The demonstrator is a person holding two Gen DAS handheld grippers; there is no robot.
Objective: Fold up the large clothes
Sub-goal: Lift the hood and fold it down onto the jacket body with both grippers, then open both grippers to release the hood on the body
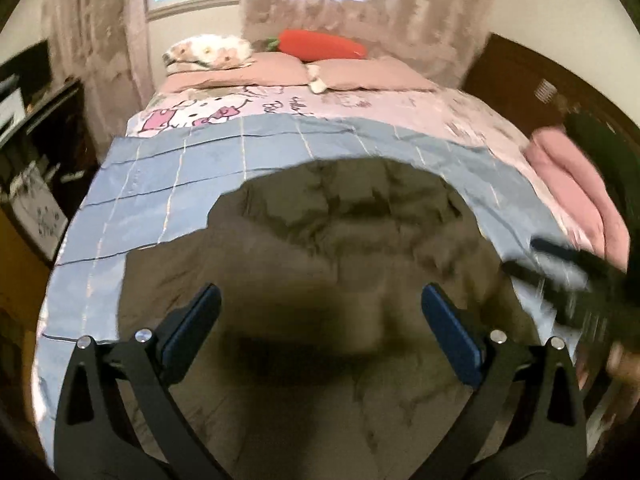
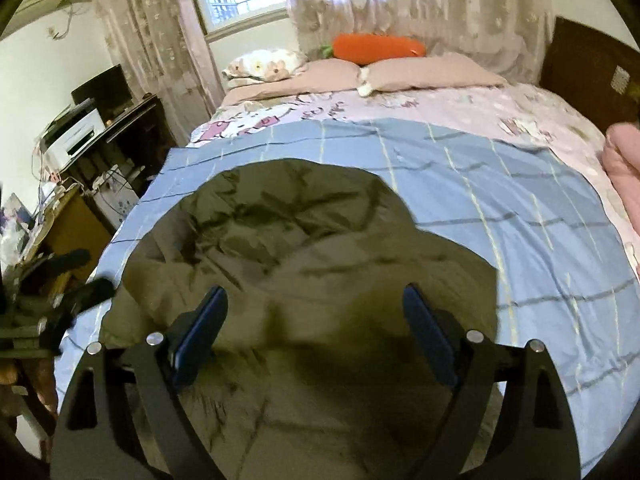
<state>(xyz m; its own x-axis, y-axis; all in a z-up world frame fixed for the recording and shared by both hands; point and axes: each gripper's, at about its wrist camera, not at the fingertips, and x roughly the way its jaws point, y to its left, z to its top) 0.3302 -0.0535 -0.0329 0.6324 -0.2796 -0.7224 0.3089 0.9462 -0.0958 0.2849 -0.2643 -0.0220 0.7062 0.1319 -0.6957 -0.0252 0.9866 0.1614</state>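
Olive fabric fills the near half of both views: the jacket, a large padded olive-brown garment, lies crumpled on a blue checked sheet spread over the foot of the bed. We see its far edge as a rounded hump, with a band of bare blue sheet beyond it and to either side; in the right wrist view the free sheet is widest on the right, in the left wrist view on the left. Beyond the sheet lies a pink cartoon-print cover, then two pillows and an orange carrot cushion against the curtain. A folded pink blanket sits at the bed's right edge, and a dark desk stands just off the left edge. Our left gripper hangs over the jacket with its blue pads wide apart, holding nothing; whether the fingertips brush the cloth we cannot tell. Our right gripper is likewise spread wide and empty above the garment; it shows blurred at the right of the left wrist view, as the left one does at the left of the right wrist view. The jacket's surface is wrinkled and quilted, its near part blurred, and we make out no clear sleeves or collar.
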